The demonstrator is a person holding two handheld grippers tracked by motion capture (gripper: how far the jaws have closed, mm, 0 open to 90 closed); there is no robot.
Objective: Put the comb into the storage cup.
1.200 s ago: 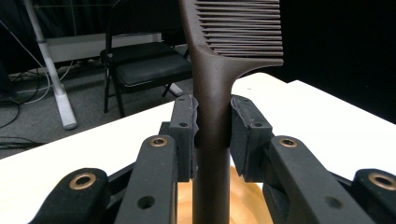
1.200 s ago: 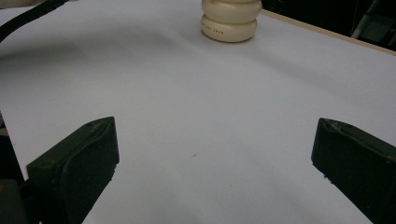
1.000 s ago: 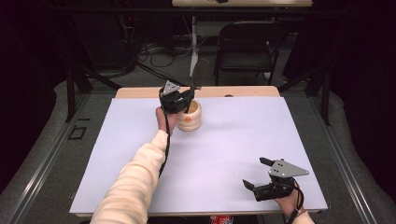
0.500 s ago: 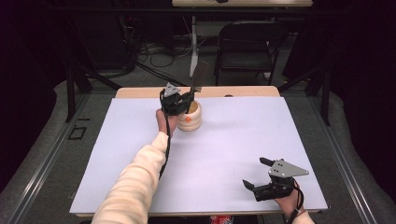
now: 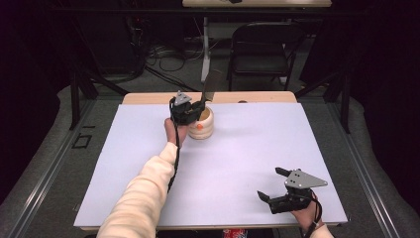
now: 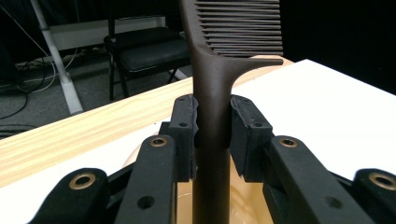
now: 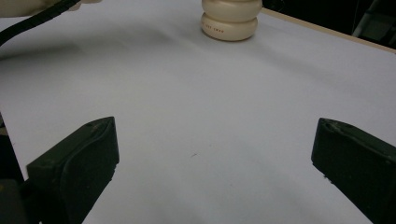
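A dark brown comb (image 6: 211, 98) stands upright with its handle between the pads of my left gripper (image 6: 212, 123), which is shut on it. Its toothed end (image 5: 212, 85) rises above a cream ribbed cup (image 5: 204, 126) at the far middle of the white table; the handle runs down into the cup's mouth (image 6: 243, 205). In the high view my left gripper (image 5: 195, 106) hovers over the cup's left rim. My right gripper (image 5: 270, 184) rests near the table's front right edge, jaws wide open with nothing between them. The cup (image 7: 231, 19) also appears far off in the right gripper view.
The white sheet (image 5: 237, 158) covers a wooden table whose bare strip (image 5: 262, 97) runs along the far edge. A black folding chair (image 5: 262, 49) stands beyond it, with cables on the floor. A sleeved forearm (image 5: 143, 193) crosses the table's left half.
The left gripper has lifted slightly with the comb over the cup. The right gripper has not moved.
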